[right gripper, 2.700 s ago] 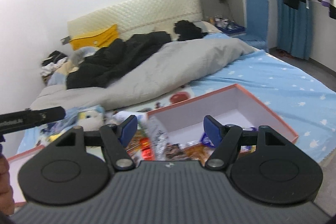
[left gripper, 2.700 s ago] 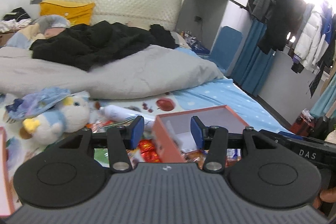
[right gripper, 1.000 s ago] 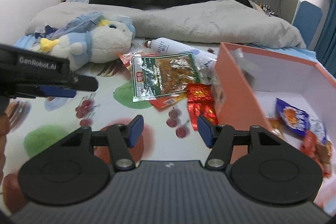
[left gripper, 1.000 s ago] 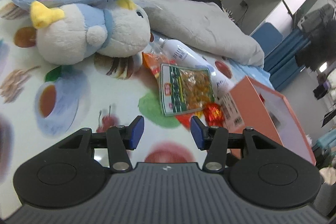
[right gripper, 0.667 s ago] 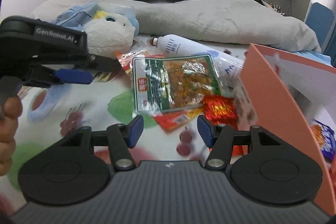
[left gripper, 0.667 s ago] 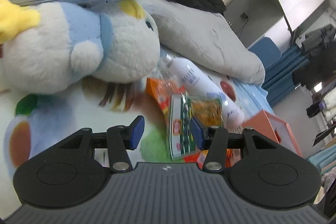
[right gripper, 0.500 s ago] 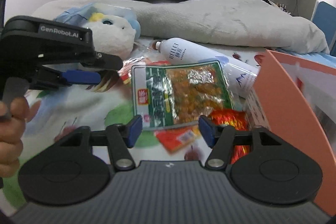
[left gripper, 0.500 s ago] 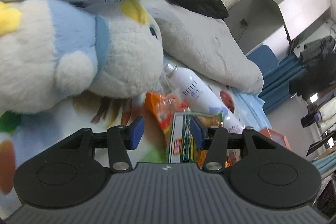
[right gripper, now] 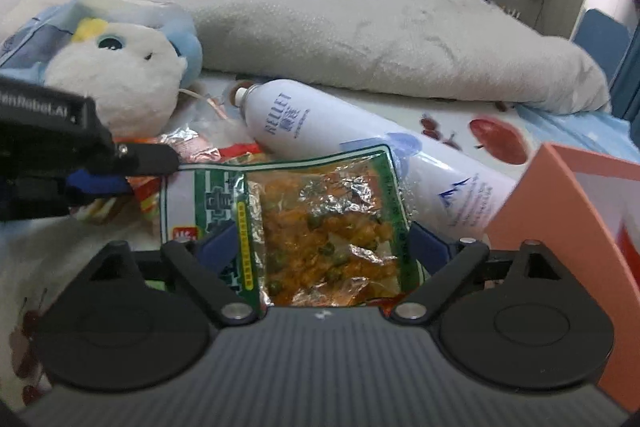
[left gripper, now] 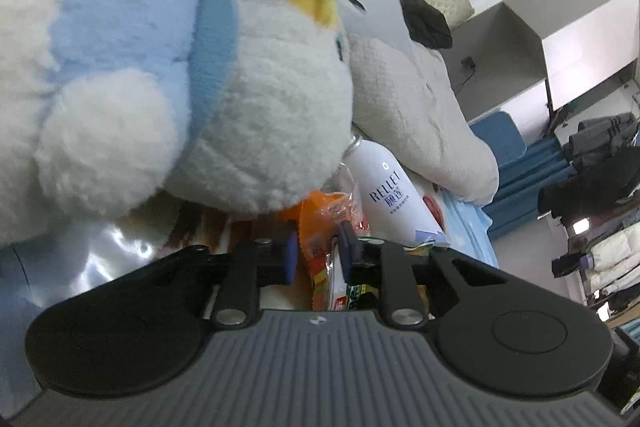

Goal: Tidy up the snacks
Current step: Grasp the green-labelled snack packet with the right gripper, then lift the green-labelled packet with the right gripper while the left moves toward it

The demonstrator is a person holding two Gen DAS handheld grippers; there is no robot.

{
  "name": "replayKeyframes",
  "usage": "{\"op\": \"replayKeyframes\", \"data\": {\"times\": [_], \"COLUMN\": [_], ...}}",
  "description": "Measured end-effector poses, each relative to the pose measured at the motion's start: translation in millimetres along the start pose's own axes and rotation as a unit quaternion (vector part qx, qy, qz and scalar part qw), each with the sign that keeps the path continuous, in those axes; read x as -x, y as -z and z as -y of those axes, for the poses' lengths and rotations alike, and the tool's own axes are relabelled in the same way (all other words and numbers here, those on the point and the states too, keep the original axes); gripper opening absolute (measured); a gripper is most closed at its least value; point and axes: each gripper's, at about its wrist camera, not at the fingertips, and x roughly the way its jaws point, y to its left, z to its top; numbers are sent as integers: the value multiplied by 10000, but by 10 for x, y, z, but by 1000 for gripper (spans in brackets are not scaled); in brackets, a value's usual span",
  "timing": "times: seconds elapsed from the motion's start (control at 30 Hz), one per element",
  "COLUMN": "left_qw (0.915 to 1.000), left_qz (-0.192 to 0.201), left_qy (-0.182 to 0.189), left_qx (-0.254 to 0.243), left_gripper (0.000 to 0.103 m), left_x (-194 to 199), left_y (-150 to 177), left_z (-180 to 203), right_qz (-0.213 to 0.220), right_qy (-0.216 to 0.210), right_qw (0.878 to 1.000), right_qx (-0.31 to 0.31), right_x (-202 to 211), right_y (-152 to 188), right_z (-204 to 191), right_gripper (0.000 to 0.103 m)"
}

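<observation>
My left gripper (left gripper: 318,251), fingers narrowed around the crinkled orange foil snack packet (left gripper: 326,223) under the white-and-blue plush penguin (left gripper: 168,79), seems to pinch its edge. My right gripper (right gripper: 320,247) is spread wide astride the green-bordered clear snack pouch (right gripper: 320,219), whose long axis runs straight ahead between the fingers; the salmon cardboard box (right gripper: 568,227) stands just right.

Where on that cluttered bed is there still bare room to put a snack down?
Bare sheet shows below the left gripper, left of the green packet. It is crowded where the plush, bottle, packets and orange box meet.
</observation>
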Motion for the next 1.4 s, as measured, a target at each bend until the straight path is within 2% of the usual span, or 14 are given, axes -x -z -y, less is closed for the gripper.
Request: {"op": "replayKeyframes", "data": {"times": [0.17,0.23,0.37,0.47,0.5,0.53,0.57,0.63,0.87,1.03,1.27,1.4], "left_qw": [9998,9997,9998,9996,9996,9995,9994,9996,9997,9996,9987,9970], "left_qz": [-7,-26,-28,-67,-84,-99,-116,-124,-149,-120,-7,37], "left_qy": [99,121,25,-59,-83,-118,-124,-190,-207,-245,-497,-744], "left_qx": [191,210,211,266,266,287,293,174,25,-114,-77,-221], "left_gripper": [8,6,4,3,3,2,2,1,0,0,0,0], "left_x": [-7,0,57,140,180,209,243,316,614,934,1696,2070], "left_y": [3,20,16,21,29,43,59,103,357,668,1086,1280], "left_z": [-83,-89,-43,6,22,47,75,144,212,249,123,108], "right_qz": [-445,-523,-592,-736,-773,-805,-833,-874,-900,-824,-819,-787], "right_qy": [-788,-916,-925,-1001,-1015,-1043,-1095,-1107,-1252,-1463,-1935,-2207], "right_qw": [9939,9920,9928,9913,9911,9907,9901,9900,9880,9857,9777,9721], "right_qx": [-627,-690,-483,-434,-370,-326,-260,-97,103,144,-33,-55], "right_x": [-137,-144,-62,-20,0,24,56,101,287,535,946,1175], "right_y": [3,1,-30,-60,-65,-75,-89,-95,52,259,590,741], "right_z": [186,217,168,170,156,137,111,51,-45,-141,-269,-370], "right_gripper": [96,95,74,66,58,57,45,40,35,33,33,34]}}
